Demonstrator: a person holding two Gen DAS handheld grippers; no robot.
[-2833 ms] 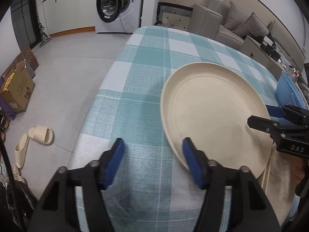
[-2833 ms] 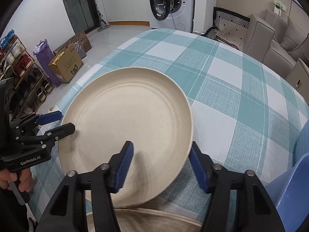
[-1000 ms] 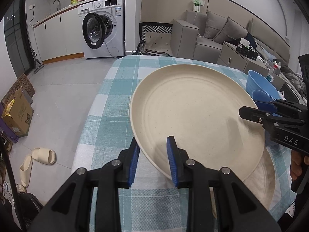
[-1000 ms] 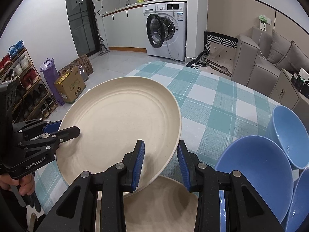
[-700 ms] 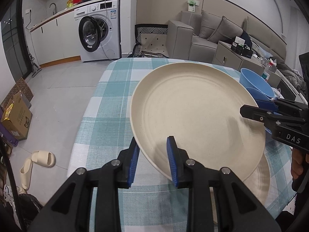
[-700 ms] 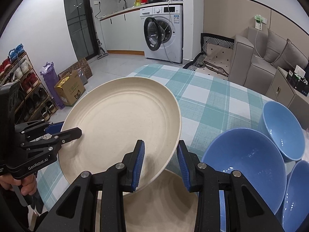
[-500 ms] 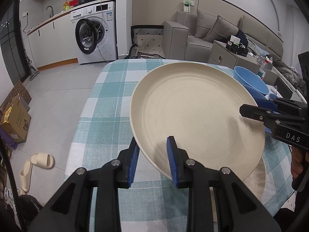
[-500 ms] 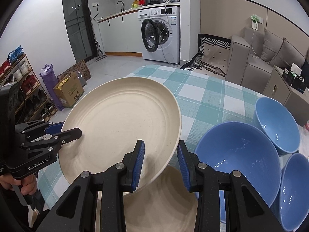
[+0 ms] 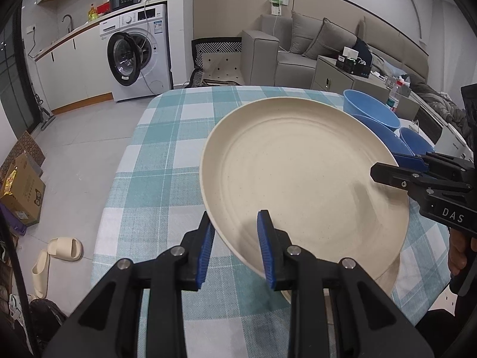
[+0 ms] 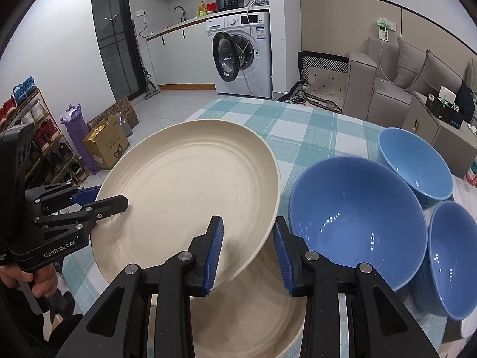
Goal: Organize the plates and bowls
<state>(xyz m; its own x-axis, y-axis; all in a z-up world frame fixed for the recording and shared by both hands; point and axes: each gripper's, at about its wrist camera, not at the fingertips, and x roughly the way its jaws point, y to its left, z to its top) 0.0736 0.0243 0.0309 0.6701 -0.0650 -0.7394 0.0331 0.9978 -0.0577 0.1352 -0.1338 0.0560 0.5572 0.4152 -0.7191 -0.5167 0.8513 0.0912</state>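
Note:
A large cream plate (image 9: 298, 173) (image 10: 190, 185) hangs tilted above the checked table (image 9: 167, 149) (image 10: 313, 125). My left gripper (image 9: 235, 223) (image 10: 98, 200) is shut on its near-left rim. My right gripper (image 10: 247, 229) (image 9: 384, 173) is shut on the opposite rim. Under the held plate a second cream plate (image 9: 384, 274) (image 10: 247, 307) lies on the cloth, mostly hidden. Three blue bowls stand to the right: a big one (image 10: 354, 214) (image 9: 384, 134), a far one (image 10: 414, 161) (image 9: 369, 110) and a near-right one (image 10: 453, 253).
The table's left edge drops to a tiled floor with slippers (image 9: 59, 250) and a cardboard box (image 9: 21, 191). A shoe rack (image 10: 35, 137) stands at left. A washing machine (image 10: 241, 59) and a grey sofa (image 9: 298, 53) are beyond the table.
Both grippers, open around the plate as it lay on the table, have shut on its rim and lifted it. Over the last second they carried it sideways, and the blue bowls came further into view.

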